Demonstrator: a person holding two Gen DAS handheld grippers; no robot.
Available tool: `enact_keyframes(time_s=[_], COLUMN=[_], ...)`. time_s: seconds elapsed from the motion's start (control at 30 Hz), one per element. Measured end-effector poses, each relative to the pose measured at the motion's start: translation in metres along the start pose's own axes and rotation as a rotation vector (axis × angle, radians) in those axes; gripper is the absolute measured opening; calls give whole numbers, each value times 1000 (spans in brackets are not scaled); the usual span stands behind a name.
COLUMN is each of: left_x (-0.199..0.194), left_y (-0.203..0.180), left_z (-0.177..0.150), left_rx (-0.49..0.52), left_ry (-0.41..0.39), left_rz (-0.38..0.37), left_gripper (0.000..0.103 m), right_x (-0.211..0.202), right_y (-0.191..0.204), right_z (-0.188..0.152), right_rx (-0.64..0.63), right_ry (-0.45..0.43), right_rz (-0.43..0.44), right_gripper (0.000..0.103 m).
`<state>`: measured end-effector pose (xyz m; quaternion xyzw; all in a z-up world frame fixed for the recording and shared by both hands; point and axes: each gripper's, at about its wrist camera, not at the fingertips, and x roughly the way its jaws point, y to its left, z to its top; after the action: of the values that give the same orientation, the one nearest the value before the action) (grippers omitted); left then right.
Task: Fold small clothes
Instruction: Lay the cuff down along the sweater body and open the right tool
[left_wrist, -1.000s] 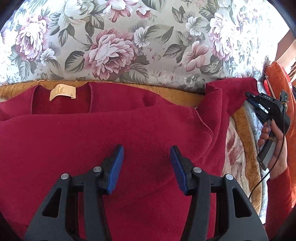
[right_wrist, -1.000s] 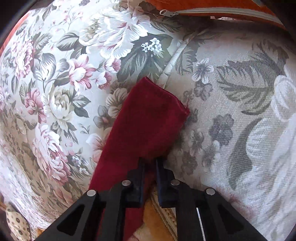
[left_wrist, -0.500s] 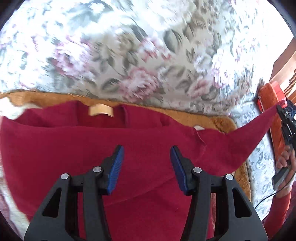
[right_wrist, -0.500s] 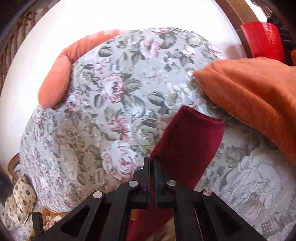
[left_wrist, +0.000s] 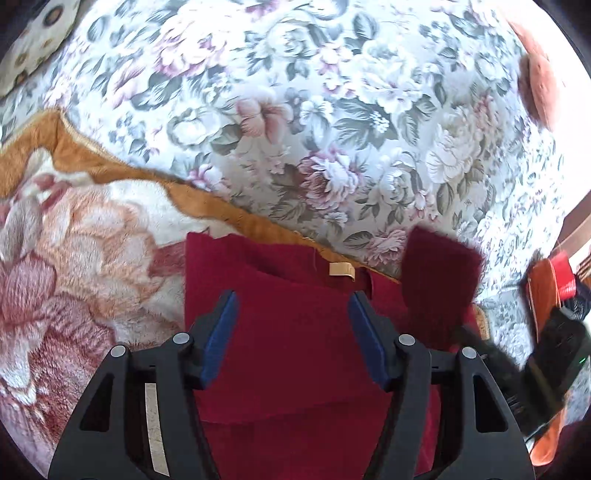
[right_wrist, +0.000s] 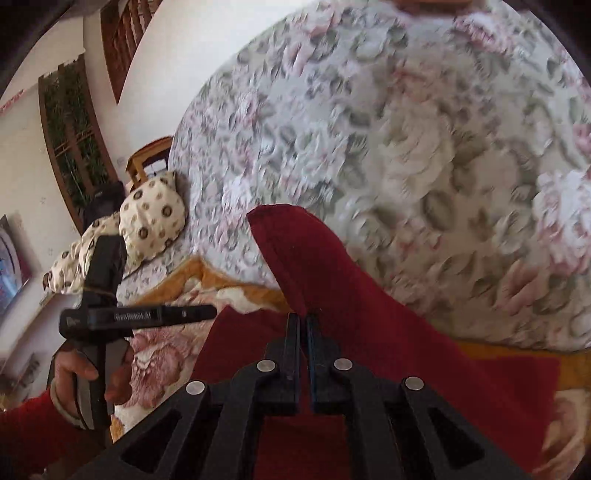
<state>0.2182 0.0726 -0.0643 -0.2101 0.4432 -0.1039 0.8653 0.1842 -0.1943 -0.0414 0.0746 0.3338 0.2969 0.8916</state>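
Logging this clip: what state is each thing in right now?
Red top: lying flat on the blanket, label showing.
Sleeve: lifted off the blanket, pinched in the right gripper.
Right gripper: jaws shut on the sleeve.
Left gripper: jaws open, empty, above the top.

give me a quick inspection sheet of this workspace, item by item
surface: plush floral blanket with an orange-brown border, lying against floral upholstery
job's things: dark red sweater spread on the blanket, neck label showing; one sleeve lifted off it
clutter: dotted cream cushion; orange cushion
grippers: left gripper open above the sweater, holding nothing; right gripper shut on the sleeve
cables: nothing seen
surroundings: white wall and a wooden chair back
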Motion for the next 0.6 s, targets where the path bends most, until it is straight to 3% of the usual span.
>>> enact_keyframes(time_s=[0.03, 0.13, 0.23, 0.33, 0.47, 0.6], left_x=[4, 15, 21, 23, 36, 67], left_y=[6, 22, 19, 3, -26, -43], left_z=[-1, -8, -14, -17, -20, -28], left_rx=[-23, -58, -32, 20, 95, 112], left_ry=[10, 49, 64, 73, 112, 205], left_rz=[0, 11, -11, -31, -25, 1], left_gripper=[62, 62, 62, 62, 67, 67], right_x=[24, 86, 53, -6, -89, -122], right_y=[1, -4, -16, -46, -121, -201], right_z=[-13, -53, -52, -42, -40, -58], right_rx=[2, 66, 98, 132, 241, 420], right_ry=[44, 287, 220, 126, 3, 48], right_rz=[-2, 37, 73, 32, -180, -372], right_gripper=[3, 3, 4, 4, 5, 5])
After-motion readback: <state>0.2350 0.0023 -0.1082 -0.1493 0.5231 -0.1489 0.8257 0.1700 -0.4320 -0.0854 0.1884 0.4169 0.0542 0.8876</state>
